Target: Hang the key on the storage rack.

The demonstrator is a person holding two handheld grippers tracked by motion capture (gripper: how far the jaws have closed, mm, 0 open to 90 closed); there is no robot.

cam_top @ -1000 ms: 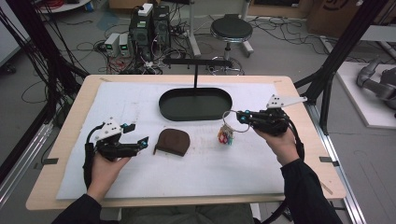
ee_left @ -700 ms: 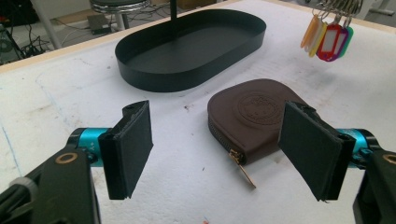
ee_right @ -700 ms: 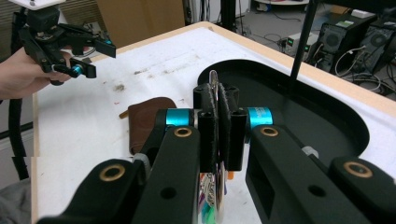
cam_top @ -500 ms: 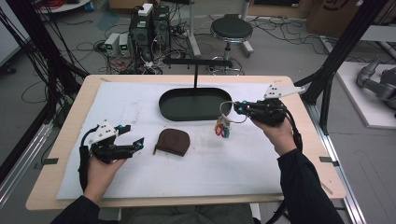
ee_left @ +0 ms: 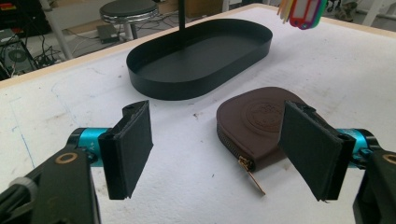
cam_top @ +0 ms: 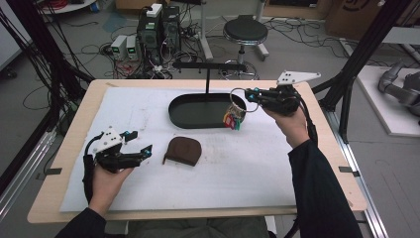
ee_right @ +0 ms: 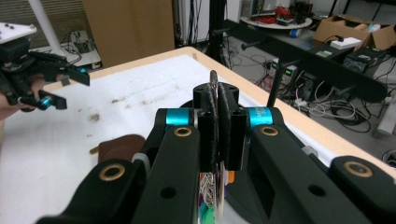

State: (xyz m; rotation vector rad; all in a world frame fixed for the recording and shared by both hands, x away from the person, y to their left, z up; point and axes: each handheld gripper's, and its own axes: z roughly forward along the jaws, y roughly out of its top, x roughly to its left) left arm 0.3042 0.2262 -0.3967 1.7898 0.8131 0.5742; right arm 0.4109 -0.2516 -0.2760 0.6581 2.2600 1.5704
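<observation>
1. A wooden table (cam_top: 69,148) covered by a white sheet (cam_top: 257,163) is standing in a workshop, with a round stool (cam_top: 245,32) and boxes of electronics (cam_top: 158,25) sitting on the floor beyond its far edge.
2. A black oval tray (cam_top: 198,111) with an upright post rising from it is lying on the far middle of the sheet; in the left gripper view the tray (ee_left: 201,60) is sitting past the jaws.
3. A brown zip pouch (cam_top: 182,150) is lying flat on the sheet, nearer the person than the tray and apart from it.
4. The left gripper (cam_top: 140,154) is being held low over the sheet just left of the pouch, its jaws standing wide apart and gripping nothing. In its own view the pouch (ee_left: 259,126) is lying ahead, toward the right-hand jaw, which is partly covering it; whether pad and pouch are touching is hard to judge.
5. The right gripper (cam_top: 251,95) is being held up over the tray's right end, its jaws clenched on a metal key ring (cam_top: 239,99).
6. Coloured key tags (cam_top: 233,120) are hanging from the ring, dangling at the tray's right rim, seemingly clear of the sheet.
7. In the right gripper view the thin ring (ee_right: 214,93) is sitting pinched edge-on between the two pads.
</observation>
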